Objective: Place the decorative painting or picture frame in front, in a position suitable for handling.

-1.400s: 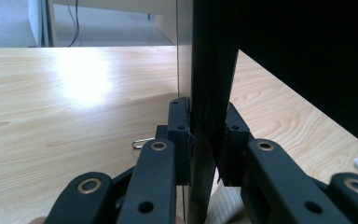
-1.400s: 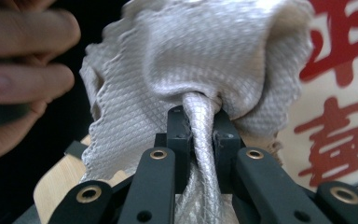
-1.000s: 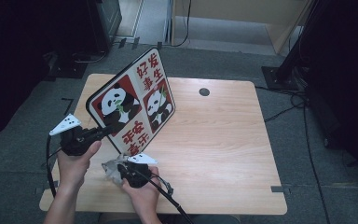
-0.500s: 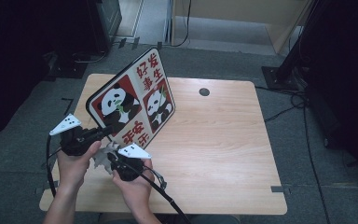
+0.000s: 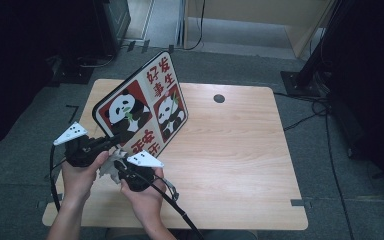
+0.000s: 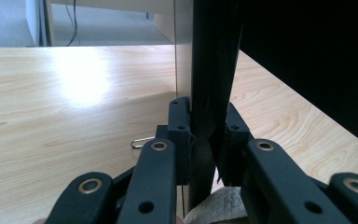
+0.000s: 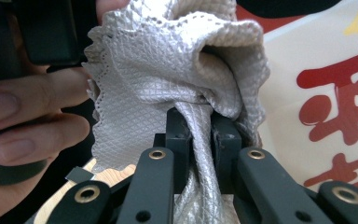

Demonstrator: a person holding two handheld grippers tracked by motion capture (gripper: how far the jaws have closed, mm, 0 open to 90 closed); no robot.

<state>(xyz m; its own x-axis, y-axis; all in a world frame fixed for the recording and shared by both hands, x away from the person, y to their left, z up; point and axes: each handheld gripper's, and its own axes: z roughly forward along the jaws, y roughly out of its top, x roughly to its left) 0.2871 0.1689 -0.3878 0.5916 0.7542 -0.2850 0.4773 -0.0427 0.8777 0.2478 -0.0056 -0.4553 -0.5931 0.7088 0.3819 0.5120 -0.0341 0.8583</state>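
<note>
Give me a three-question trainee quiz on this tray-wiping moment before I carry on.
1. True or false: the panda tray lies flat on the table.
2. What does the right claw grip?
A. a sponge
B. a cloth
C. nothing
3. Which claw clamps the tray's edge?

Key:
1. False; it is tilted up on edge.
2. B; the grey cloth is pinched between its jaws.
3. The left claw.
</note>
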